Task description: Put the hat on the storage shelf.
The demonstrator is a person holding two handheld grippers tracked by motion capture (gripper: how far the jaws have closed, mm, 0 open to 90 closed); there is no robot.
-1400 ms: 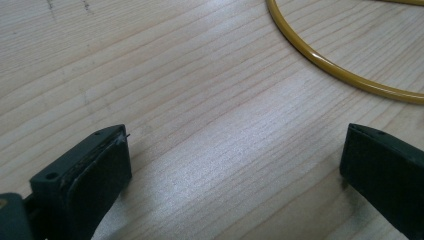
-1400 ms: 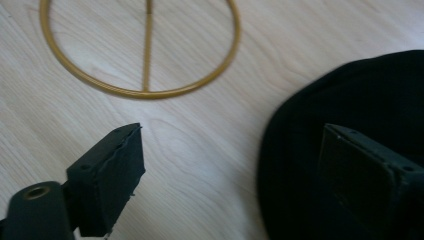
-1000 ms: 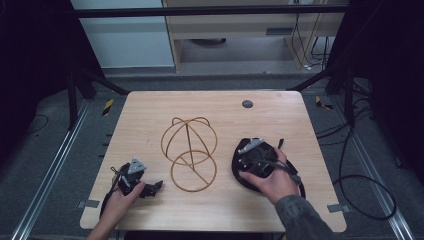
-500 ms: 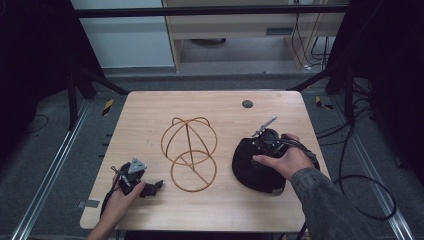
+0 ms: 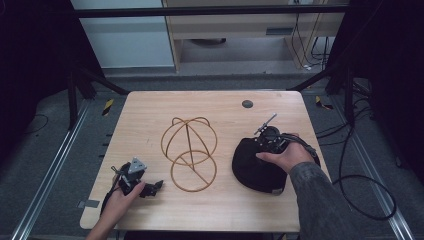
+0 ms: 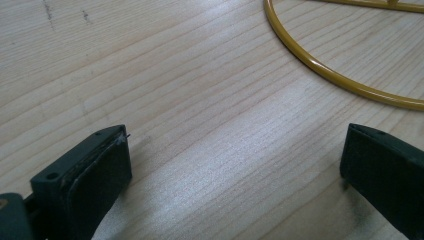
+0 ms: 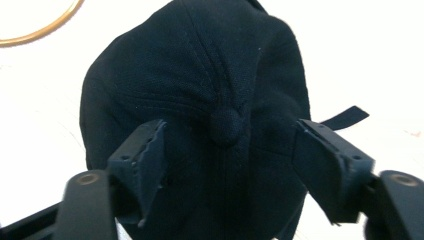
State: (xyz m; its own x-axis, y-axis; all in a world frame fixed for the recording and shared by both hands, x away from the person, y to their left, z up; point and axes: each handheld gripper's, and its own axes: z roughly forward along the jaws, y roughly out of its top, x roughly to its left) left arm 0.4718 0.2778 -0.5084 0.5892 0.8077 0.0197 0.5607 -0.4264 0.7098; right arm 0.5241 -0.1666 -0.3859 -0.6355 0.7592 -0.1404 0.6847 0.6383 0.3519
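A black cap (image 5: 252,170) lies crown up on the right side of the wooden table (image 5: 150,115). My right gripper (image 5: 264,146) is held over its far edge, tips down on the crown. In the right gripper view the jaws of the right gripper (image 7: 232,160) straddle the cap (image 7: 200,65) with its top button between them; they have just been closing, and I see no firm pinch on the fabric. A gold wire hat stand (image 5: 189,150) stands at the table's middle. My left gripper (image 5: 156,186) rests near the front left, open over bare wood (image 6: 235,185).
A small dark round disc (image 5: 247,104) sits near the table's far edge. The stand's base ring (image 6: 340,82) lies just beyond my left jaws. A black cable (image 5: 350,190) loops off the table's right side. Metal rails run along both sides on the floor.
My right hand has moved from the cap's near side to its far side, turning the gripper down onto the crown. Its jaws have narrowed around the crown. The left hand has stayed put.
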